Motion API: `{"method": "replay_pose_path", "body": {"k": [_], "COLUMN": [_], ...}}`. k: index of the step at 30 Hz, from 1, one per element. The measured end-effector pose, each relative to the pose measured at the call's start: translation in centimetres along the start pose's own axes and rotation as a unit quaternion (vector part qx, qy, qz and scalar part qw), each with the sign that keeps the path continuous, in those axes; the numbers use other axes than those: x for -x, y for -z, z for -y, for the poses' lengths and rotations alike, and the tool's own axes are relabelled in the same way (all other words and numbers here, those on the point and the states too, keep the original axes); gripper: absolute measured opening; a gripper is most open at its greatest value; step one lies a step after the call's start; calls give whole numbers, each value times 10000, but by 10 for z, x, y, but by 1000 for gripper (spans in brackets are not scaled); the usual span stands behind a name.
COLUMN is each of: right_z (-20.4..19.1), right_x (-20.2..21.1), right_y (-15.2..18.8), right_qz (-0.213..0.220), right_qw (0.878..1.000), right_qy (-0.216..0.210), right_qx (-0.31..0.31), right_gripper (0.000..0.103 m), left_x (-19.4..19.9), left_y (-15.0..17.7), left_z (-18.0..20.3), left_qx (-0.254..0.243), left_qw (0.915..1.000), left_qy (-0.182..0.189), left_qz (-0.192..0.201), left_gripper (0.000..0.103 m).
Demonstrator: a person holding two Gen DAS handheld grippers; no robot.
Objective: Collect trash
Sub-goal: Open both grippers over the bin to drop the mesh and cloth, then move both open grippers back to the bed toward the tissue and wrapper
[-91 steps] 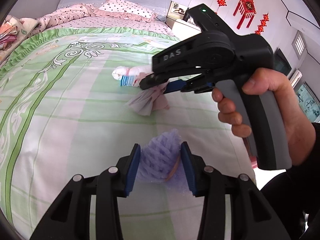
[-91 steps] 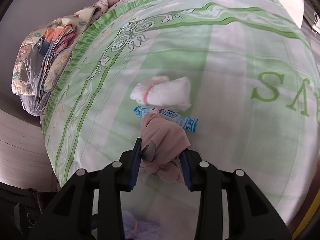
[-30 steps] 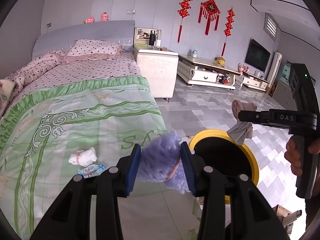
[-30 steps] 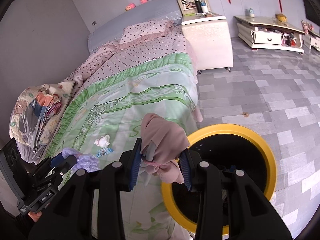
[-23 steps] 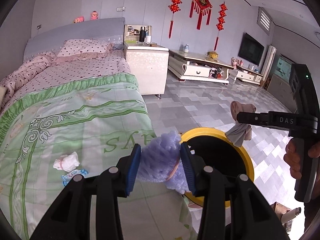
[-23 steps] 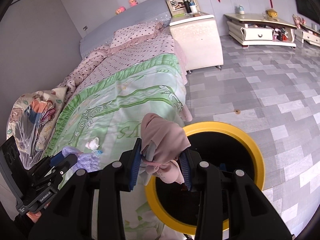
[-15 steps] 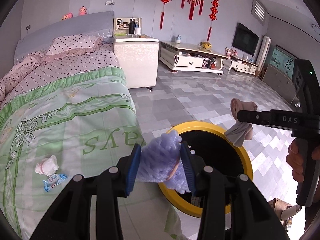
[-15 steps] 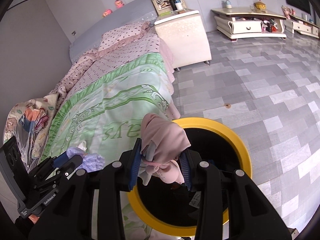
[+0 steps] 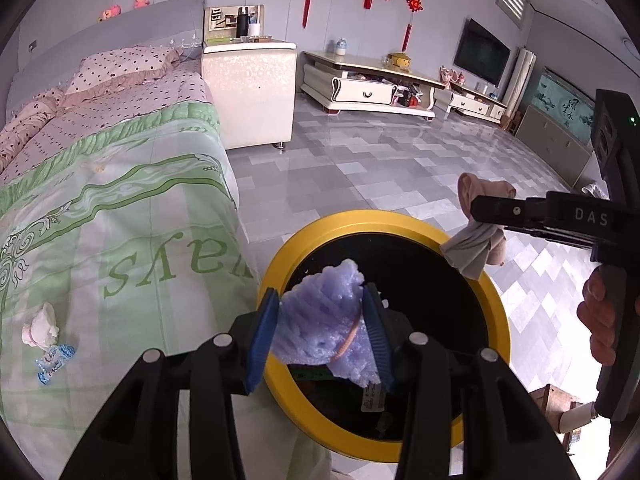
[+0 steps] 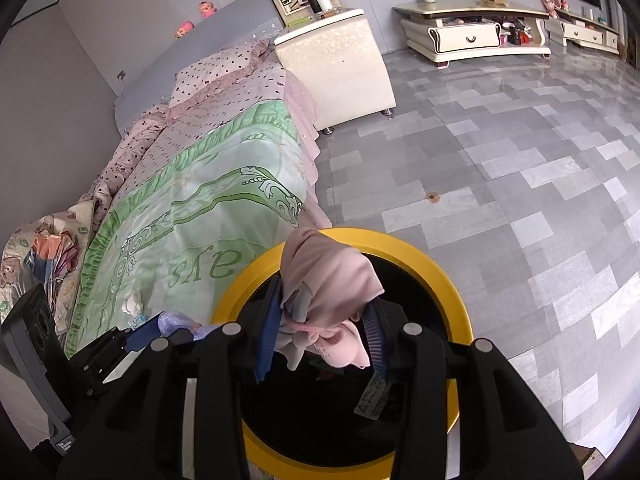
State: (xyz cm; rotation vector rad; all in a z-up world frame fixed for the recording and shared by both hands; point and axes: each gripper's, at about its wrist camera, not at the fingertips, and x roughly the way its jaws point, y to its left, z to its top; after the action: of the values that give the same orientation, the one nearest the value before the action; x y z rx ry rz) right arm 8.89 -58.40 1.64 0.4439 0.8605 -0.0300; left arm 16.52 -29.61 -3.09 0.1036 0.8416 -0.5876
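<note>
Left wrist view, from the left: a white tissue ball (image 9: 39,326) and a blue wrapper (image 9: 54,362) lie close together on the green bed cover (image 9: 120,216). Next comes the left gripper (image 9: 322,334). Its blue fingers (image 9: 262,330) pinch a purple foam net (image 9: 326,326) right over the yellow-rimmed bin (image 9: 280,264), which stands on the floor just beside the bed. Farther right, a hand (image 9: 602,320) holds the right gripper (image 9: 486,220), and a pink cloth (image 9: 480,220) hangs from it over the bin's far edge.

Right wrist view: the right gripper (image 10: 322,338) has the pink cloth (image 10: 328,284) between its fingers (image 10: 268,338) above the bin's (image 10: 444,280) dark inside. These fingers have just been opening a little, yet the cloth is not falling. Some scraps lie inside the bin.
</note>
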Motion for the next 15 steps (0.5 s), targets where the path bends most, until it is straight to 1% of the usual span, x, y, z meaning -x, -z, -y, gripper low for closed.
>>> {"method": "replay_pose_path", "body": {"k": [3,4,5,7,8,9,10,11,12,15], "right_z": [5,8,10,13,14,15,16,18,16,13], "right_x": [-2,-2,-1,1,2,5,7,9,11,15], "right_y": [-1,-2,-2,-3,-3,-4,-4,-4,-4,-2], "right_qz": [16,38,60,82,105,138,160,178,194,201], "right_qw": [9999,9999,9998,9995,9994,9993,9992,9991,9990,9992], "right_qy": [-22,-10,-23,-33,-16,-9,-18,-33,-43,-96], "right_qx": [-114,-153,-209,-298,-318,-342,-367,-391,-401,-345], "right_gripper": [40,44,50,54,54,54,54,54,54,54], "left_x": [-5,-6,-6,-6,-4,-2,0,1,2,3], "left_y": [0,0,1,2,2,2,2,2,2,2], "left_z": [0,1,2,2,1,-1,-4,-7,-11,-23], "left_qx": [10,6,8,22,69,128,200,271,333,395], "left_qw": [10000,10000,10000,10000,10000,9999,9998,9996,9994,9991], "left_qy": [17,17,19,2,-23,-13,1,3,-21,-153], "left_qz": [-57,-76,-88,-95,-52,-8,10,14,27,30], "left_gripper": [42,43,44,55,64,68,70,74,76,77]}}
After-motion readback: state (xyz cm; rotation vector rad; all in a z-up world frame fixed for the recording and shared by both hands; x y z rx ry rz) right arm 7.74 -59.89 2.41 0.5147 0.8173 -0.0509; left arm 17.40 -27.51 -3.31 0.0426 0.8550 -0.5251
